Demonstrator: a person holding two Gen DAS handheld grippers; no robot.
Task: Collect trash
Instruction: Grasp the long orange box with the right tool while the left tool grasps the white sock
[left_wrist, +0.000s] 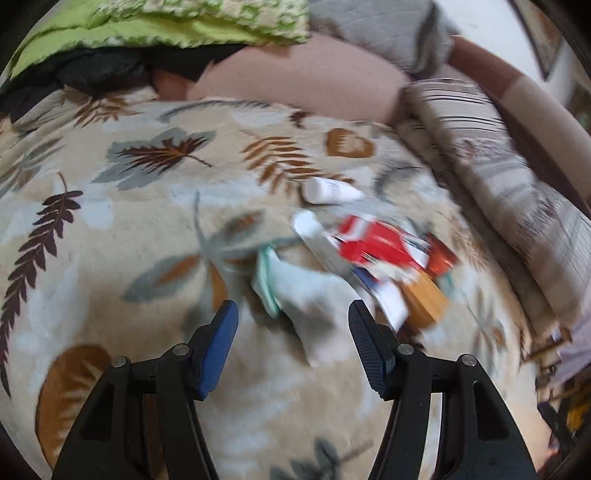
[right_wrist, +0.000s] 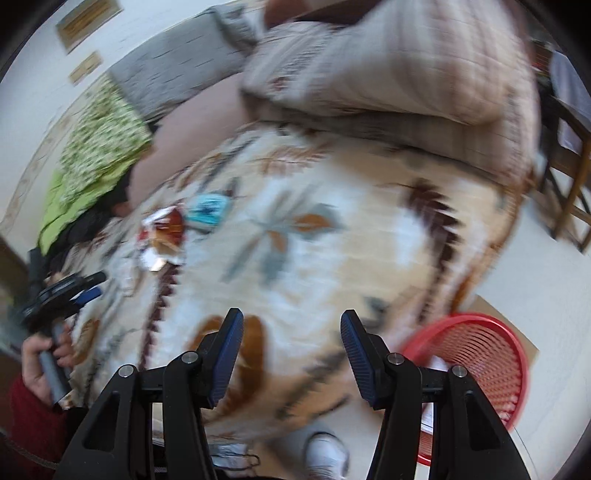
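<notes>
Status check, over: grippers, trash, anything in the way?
Left gripper open, empty, above trash pile on blanket. Right gripper open, empty. Red basket beside bed. Nothing in the way.

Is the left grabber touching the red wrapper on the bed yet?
Apart. In the left wrist view the left grabber is open with nothing between its fingers, and the red wrapper lies farther ahead on the leaf-patterned blanket.

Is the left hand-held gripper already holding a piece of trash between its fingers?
No, the left hand-held gripper is open and empty above the leaf-print blanket, with the trash pile lying ahead of it.
</notes>
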